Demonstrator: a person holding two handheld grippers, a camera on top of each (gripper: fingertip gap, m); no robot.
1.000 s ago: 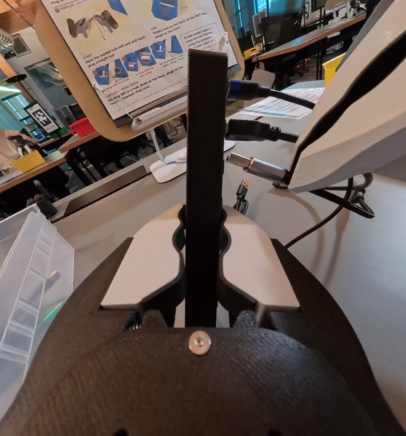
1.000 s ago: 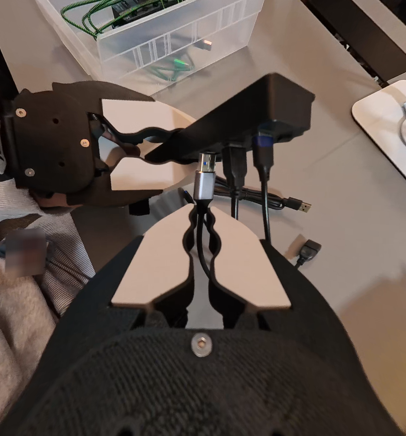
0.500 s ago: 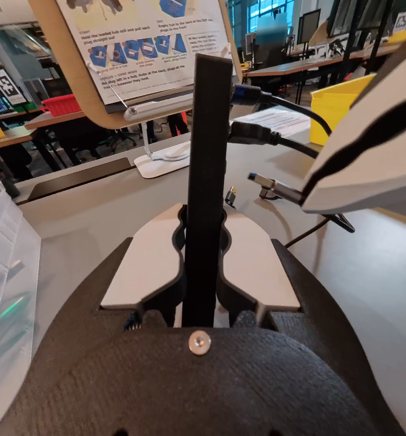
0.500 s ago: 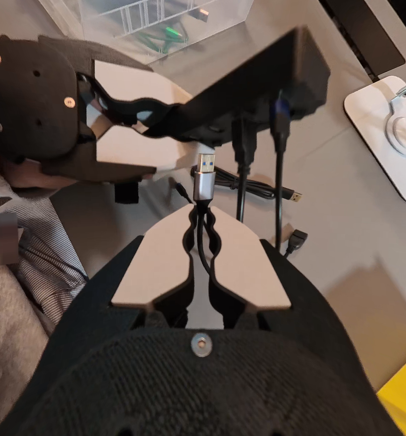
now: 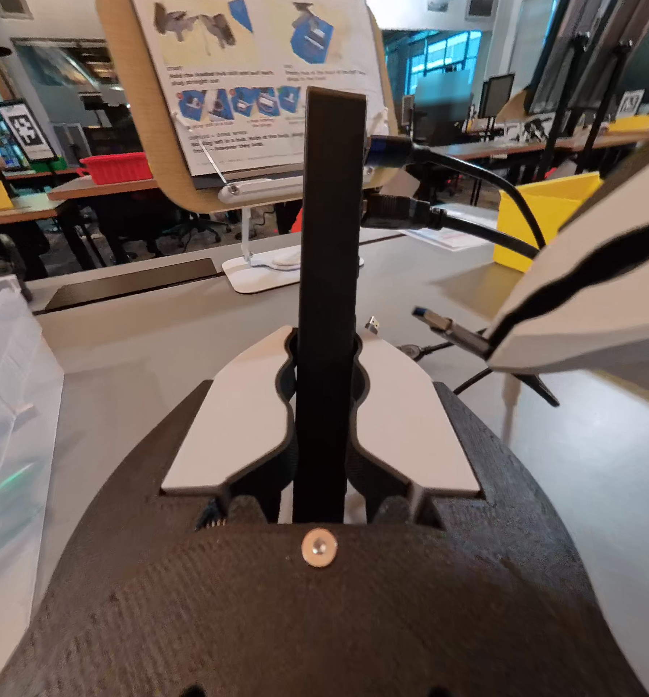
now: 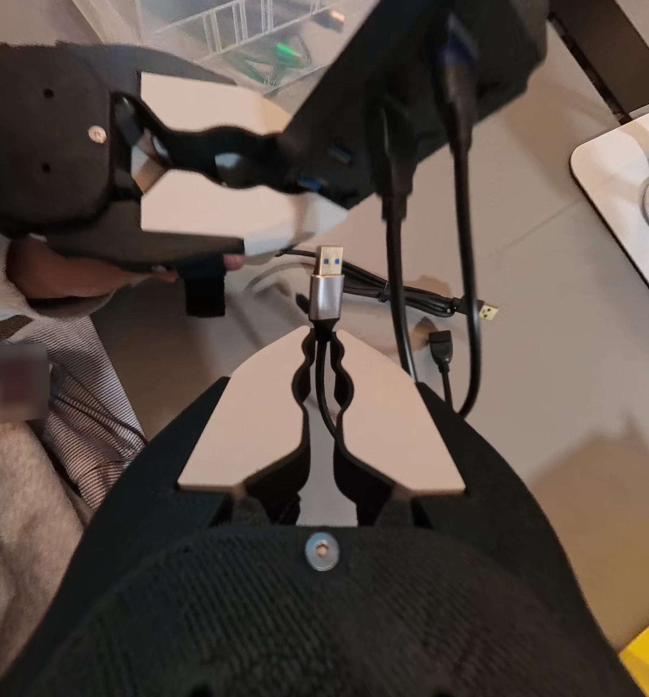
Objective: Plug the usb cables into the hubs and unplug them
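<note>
My left gripper (image 5: 325, 339) is shut on a long black USB hub (image 5: 332, 226) and holds it above the table. Two black cables, one with a blue collar (image 5: 387, 151) and one plain (image 5: 394, 213), are plugged into its right side. My right gripper (image 6: 323, 332) is shut on the cable of a silver USB plug (image 6: 326, 294), which hangs free below the hub (image 6: 409, 94), out of its port. The silver plug (image 5: 447, 328) and my right gripper also show at the right of the left wrist view. The left gripper (image 6: 308, 203) shows in the right wrist view.
A clear plastic bin (image 5: 10, 396) stands at the left. A white stand base (image 5: 262, 271) with an instruction board (image 5: 247, 86) is behind. A yellow bin (image 5: 541, 222) is at the right. A bundled black cable (image 6: 409, 298) and a loose black connector (image 6: 441, 339) lie on the grey table (image 5: 579, 471).
The silver plug has come out of the hub. My right gripper pulled it down and away, and the hub rose and moved farther off.
</note>
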